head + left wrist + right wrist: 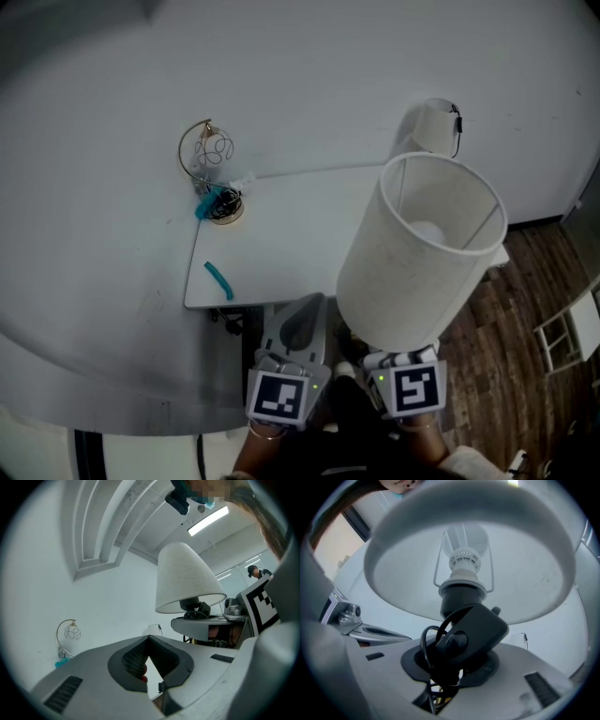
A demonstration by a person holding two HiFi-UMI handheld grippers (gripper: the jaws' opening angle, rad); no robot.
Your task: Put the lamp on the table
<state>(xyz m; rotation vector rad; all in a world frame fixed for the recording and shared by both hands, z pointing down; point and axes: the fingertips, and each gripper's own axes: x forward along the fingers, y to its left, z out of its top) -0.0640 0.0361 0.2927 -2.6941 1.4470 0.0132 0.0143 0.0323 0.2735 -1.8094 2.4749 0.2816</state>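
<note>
Raised in the air by the near right corner of the white table (281,225): the lamp (422,253), white shade tilted up and away, black stem and looped cord pinched tight in the right gripper (449,665) held upright beneath it. Just beside, at the table's near edge, the left gripper (149,641), pointed forward, jaws pressed together on nothing. On the tabletop, a wire ornament (208,159) at the far left corner and a teal strip (218,279) near the front.

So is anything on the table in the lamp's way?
Nothing visible is. The right claw holds the lamp near the table's right side; the ornament and teal strip sit off at its left.
</note>
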